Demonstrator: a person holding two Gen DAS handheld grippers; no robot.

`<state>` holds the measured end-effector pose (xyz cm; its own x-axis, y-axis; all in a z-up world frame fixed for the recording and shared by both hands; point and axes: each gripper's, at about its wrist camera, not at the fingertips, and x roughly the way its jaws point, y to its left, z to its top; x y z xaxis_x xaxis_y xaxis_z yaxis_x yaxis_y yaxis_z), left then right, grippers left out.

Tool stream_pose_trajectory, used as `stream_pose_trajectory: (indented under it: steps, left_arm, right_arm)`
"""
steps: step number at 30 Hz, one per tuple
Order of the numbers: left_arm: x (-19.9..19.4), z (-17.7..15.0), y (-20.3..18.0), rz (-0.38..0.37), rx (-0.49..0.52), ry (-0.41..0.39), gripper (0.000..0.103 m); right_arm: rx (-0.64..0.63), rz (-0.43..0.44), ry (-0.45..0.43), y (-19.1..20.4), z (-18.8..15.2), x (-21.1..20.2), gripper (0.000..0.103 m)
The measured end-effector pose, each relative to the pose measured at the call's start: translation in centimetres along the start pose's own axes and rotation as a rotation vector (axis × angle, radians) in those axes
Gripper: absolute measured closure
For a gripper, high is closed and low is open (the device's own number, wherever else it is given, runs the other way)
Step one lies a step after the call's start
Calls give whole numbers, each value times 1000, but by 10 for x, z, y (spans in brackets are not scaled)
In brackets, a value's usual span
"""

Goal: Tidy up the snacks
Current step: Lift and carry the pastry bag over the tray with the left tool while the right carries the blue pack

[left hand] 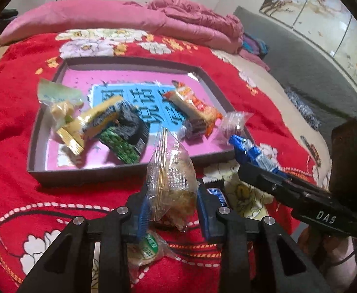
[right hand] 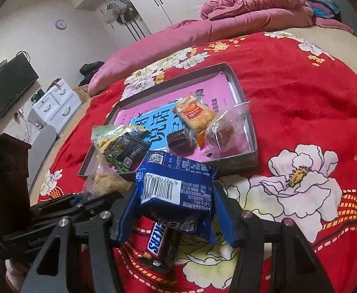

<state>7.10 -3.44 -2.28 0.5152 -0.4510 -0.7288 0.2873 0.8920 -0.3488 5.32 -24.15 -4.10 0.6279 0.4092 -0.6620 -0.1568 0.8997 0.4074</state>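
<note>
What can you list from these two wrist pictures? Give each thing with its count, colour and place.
Tray: one, grey rim, pink floor, on the blanket.
Blanket: one, red, flowered, under everything.
Snack packets in tray: about six, mixed colours.
Clear packet: one, between the left jaws.
Blue packet: one, between the right jaws.
Snickers bar: one, brown, on the blanket.
Green-label packet: one, beneath the left gripper.
Left gripper: black, holding.
Right gripper: black, holding.
</note>
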Motion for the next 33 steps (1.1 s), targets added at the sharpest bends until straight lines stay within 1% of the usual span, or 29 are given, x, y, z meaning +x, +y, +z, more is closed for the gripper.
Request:
stream_pose_trajectory:
  steps: [5, 10, 13, 22, 30, 33]
  left_arm:
    - [-16, 6, 7, 10, -16, -77, 69]
    - [-19, 9, 16, 8, -47, -91, 69]
    - [-23, 12, 21, 7, -61, -114, 69]
    - [-21, 19, 34, 36, -104, -138, 69]
    - [-13, 27, 48, 95, -132, -146, 69]
    - [-10, 29, 52, 104, -141, -146, 69]
  right_arm:
    - [-22, 0, -23, 5, 2, -3, 45]
    - [-49, 0, -39, 12, 4, -3, 45]
    - [-72, -1, -52, 16, 6, -4, 45]
    - [-86, -2, -58, 21, 9, 0, 45]
    - [-83, -3, -64, 22, 13, 4, 45]
    - [-82, -5, -67, 21, 15, 5, 45]
